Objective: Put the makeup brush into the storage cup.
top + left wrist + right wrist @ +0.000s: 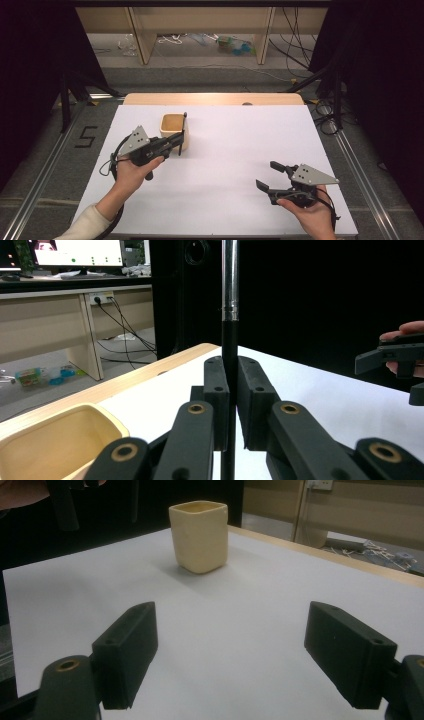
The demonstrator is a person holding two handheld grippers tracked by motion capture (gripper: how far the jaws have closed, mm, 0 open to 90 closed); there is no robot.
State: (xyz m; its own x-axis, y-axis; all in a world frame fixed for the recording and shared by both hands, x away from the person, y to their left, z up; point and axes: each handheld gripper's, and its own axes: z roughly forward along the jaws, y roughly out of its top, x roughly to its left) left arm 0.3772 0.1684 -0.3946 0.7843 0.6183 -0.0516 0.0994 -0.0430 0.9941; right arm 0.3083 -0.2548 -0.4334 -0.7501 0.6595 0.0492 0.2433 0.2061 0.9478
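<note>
Overhead first: my left tongs are clamped on a thin black rod that stands upright just beside the near right wall of the cup, a cream square-sided one toward the back left of the white worktop. My right tongs sit well apart from it at the near right, spread wide with nothing between them.

Next, the left gripper view: the rod runs straight up between the pads, black where I grip it and bright metal above a joint. It looks stiff and light, but smooth and narrow, so I judge it could slide or swing in the pads; a hold near the middle, as now, seems best. The cup lies low at the left, open and, as far as I can see, empty. The other tongs show at the right edge.

Last, the right gripper view: both pads stand far apart over bare worktop, and the cup stands upright beyond them. It looks rigid and tippable if nudged at the rim.
</note>
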